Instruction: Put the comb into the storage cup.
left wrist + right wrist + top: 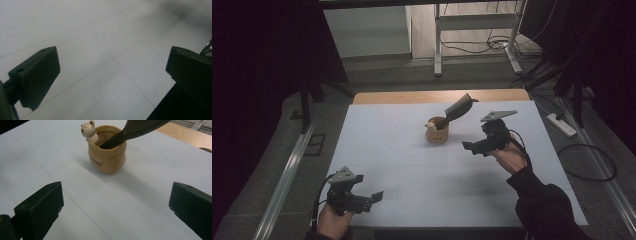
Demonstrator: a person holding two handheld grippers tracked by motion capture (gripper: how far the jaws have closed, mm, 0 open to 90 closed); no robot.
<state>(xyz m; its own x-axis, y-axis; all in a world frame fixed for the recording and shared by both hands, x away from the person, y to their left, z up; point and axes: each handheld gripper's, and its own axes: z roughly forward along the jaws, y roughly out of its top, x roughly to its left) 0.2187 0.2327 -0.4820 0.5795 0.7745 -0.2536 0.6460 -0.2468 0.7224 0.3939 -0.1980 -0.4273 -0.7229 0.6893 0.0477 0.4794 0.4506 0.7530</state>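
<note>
Comb (140,128) stands tilted in the bear-trimmed cup (107,155) at mid-table (387,150); looks light, stiff, slick plastic, so grip the flat spine above the rim. Right gripper (116,205) faces it, left gripper (362,192) parked near the table edge, both jaws released and empty.

From the left gripper view I see my left gripper (112,75) with its two black jaws spread wide, one at about 8 o'clock and the other at about 4 o'clock. Between them lies the pale table surface (105,30), crossed by thin seam lines that meet near the centre. A soft shadow darkens the surface at 1 o'clock. At 5 o'clock the table's edge gives way to a dark area. Nothing sits between the jaws.
</note>
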